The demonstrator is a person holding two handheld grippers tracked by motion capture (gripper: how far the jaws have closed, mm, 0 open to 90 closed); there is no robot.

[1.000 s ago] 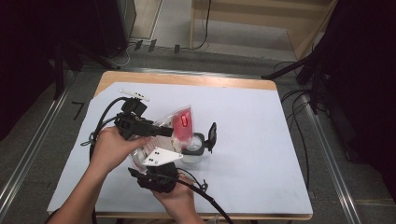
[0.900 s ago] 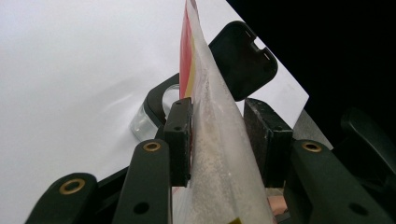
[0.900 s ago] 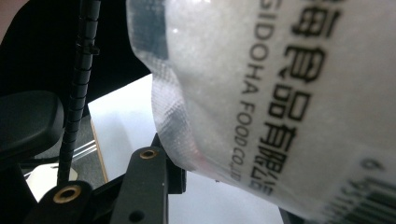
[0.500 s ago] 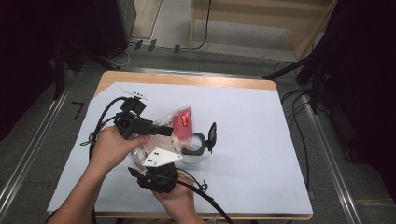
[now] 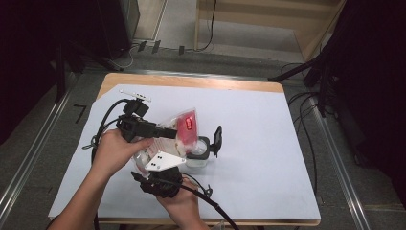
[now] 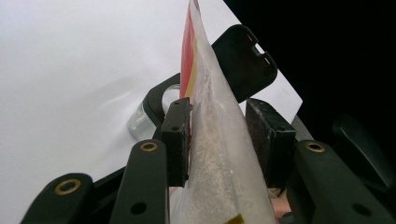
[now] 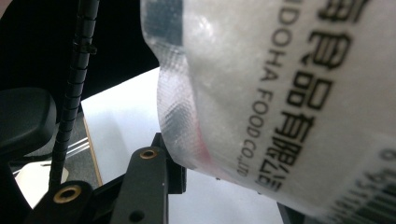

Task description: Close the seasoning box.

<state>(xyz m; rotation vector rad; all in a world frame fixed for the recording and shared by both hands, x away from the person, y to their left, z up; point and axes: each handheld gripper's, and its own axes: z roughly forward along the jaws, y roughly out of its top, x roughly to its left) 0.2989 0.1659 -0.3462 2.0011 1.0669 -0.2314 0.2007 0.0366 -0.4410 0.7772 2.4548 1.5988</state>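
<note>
both grippers hold the food bag [image 5: 184,127] tilted over the open jar [image 5: 197,152] – left gripper [image 6: 219,135] and right gripper [image 5: 160,179] each clamped on it; pouring seems underway – next, tip further, mouth over jar.

Your pouch [image 6: 219,154] is clear, glossy plastic film with a red printed panel; its contents look pale and granular through the wall. The jar [image 5: 197,154] beneath it is clear and glassy, with a matt black plastic lid [image 5: 218,139]. Your left hand-held gripper [image 6: 219,135] has matt black plastic jaws with brass-coloured rivets. The tabletop [image 5: 268,143] carries a smooth, matt white sheet, with a wood edge showing.
</note>
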